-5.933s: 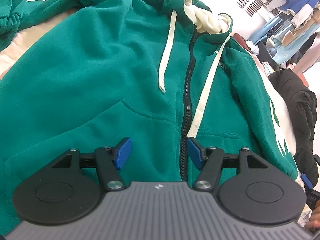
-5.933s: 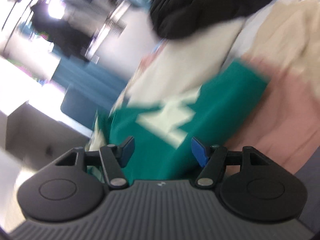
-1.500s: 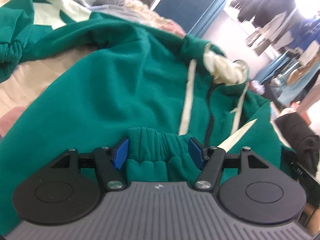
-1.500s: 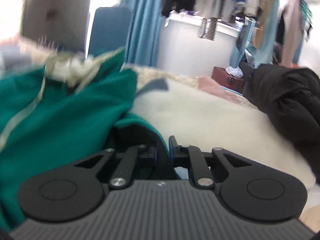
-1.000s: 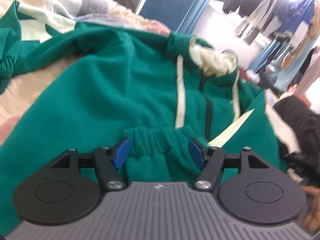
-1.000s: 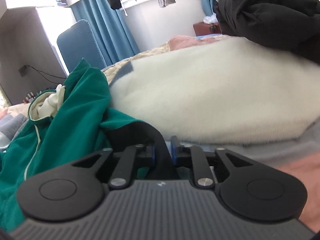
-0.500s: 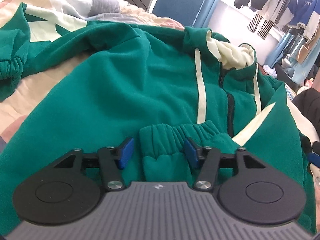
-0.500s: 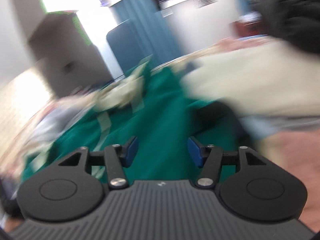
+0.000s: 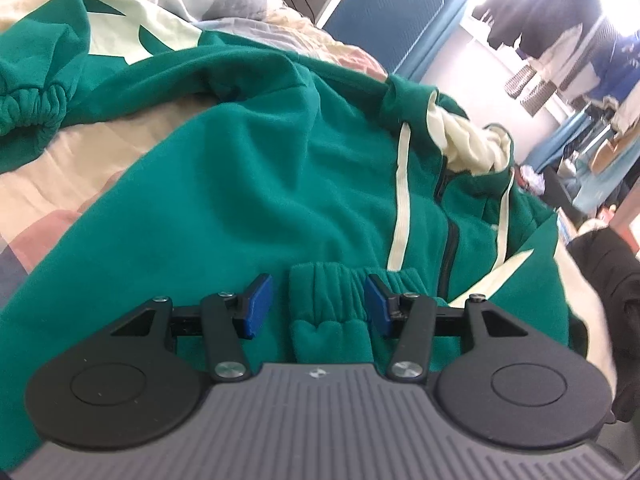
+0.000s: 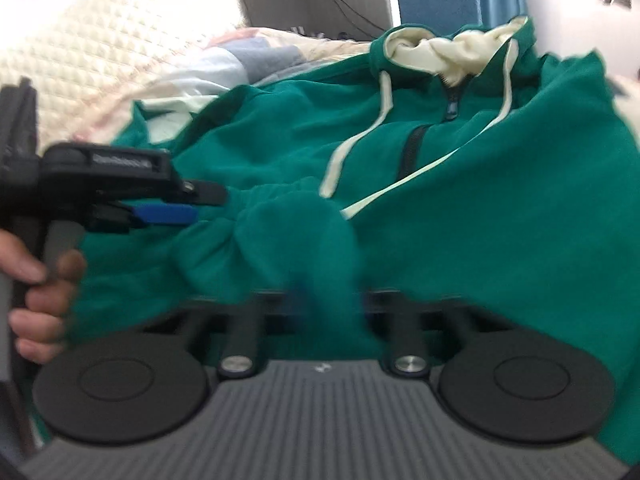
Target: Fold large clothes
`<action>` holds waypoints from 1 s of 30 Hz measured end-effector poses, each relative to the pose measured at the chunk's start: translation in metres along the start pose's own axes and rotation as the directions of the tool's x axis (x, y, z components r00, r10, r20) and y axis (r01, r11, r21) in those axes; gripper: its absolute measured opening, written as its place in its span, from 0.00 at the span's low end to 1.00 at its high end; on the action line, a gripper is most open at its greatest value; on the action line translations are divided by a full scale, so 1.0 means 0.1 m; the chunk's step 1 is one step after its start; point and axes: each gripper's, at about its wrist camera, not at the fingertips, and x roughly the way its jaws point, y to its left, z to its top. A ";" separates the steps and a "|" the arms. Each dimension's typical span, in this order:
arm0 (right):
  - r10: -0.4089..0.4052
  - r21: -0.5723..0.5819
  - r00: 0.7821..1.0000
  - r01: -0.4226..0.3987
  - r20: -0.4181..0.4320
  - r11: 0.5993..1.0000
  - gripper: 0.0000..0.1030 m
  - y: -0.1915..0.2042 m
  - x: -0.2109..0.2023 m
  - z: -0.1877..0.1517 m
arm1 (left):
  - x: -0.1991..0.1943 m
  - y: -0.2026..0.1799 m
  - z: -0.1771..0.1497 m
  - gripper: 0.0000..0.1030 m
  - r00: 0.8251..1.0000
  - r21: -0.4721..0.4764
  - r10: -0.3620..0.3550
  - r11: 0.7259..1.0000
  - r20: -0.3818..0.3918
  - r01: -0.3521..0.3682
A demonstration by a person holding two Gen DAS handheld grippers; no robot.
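Observation:
A green zip hoodie (image 9: 248,184) with a cream hood lining and cream drawstrings lies face up on a bed; it also shows in the right wrist view (image 10: 500,208). Its right sleeve is folded across the chest, and the ribbed cuff (image 9: 328,300) lies between the open blue pads of my left gripper (image 9: 318,306), untouched by either. The other sleeve's cuff (image 9: 28,104) lies out at the far left. My right gripper (image 10: 324,304) is blurred, with green sleeve fabric (image 10: 304,240) bunched between its fingers. The left gripper shows from the side in the right wrist view (image 10: 168,212).
A patterned bedspread (image 9: 80,152) lies under the hoodie. A black jacket (image 9: 608,280) lies on a white blanket at the right. A blue chair back (image 9: 384,20) and hanging clothes stand beyond the bed. A quilted cream headboard (image 10: 80,60) is at the left.
The sleeve has been carried over onto the chest. My left gripper has let the cuff go and drawn back a little. My right gripper has opened and swung to face the hoodie.

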 end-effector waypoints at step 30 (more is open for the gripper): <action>-0.962 0.646 0.183 0.714 0.203 0.272 0.07 -2.91 -2.20 2.04 | 0.17 -0.16 0.01 0.55 0.998 0.008 -0.064 0.998 -0.016 0.064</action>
